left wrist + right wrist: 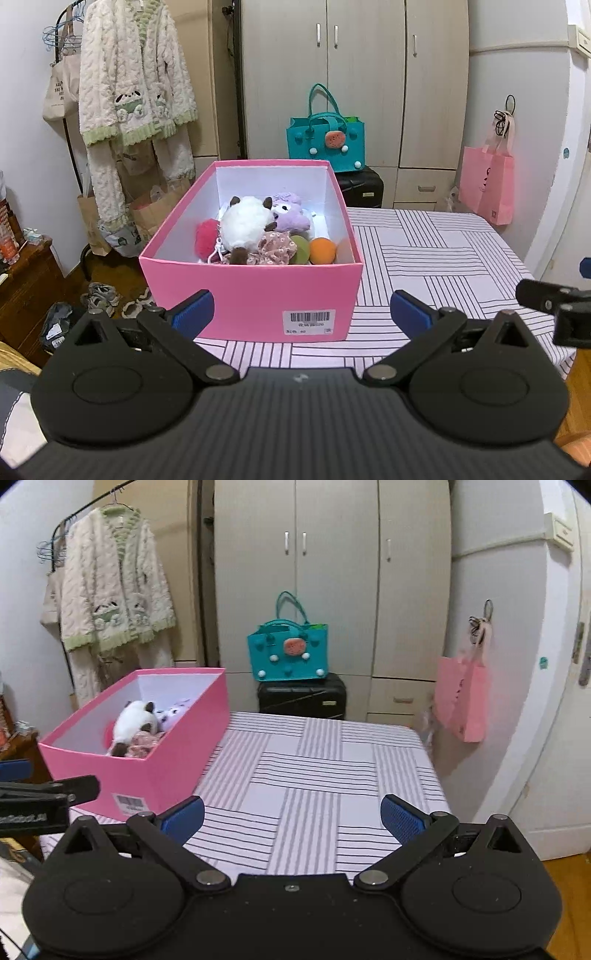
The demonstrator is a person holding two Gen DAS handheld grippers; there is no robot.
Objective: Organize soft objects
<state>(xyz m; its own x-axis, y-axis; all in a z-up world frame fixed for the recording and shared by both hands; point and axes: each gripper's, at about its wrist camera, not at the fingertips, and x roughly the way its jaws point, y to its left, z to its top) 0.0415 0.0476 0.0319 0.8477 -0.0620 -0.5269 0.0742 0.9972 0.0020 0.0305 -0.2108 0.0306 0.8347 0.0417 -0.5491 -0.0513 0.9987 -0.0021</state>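
Pink box (255, 295) at frame centre on the striped surface (424, 258) holds the soft toys (247, 221) — left claw (302, 314) and right claw (292, 818) both spread, empty.

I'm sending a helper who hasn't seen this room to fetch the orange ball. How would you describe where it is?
Find the pink box on the striped tablecloth and look inside, at the end nearest the barcode label. The orange ball sits low by the right wall, beside a green ball. It is the only plain, smooth orange thing; its other neighbours are fluffy or floral.
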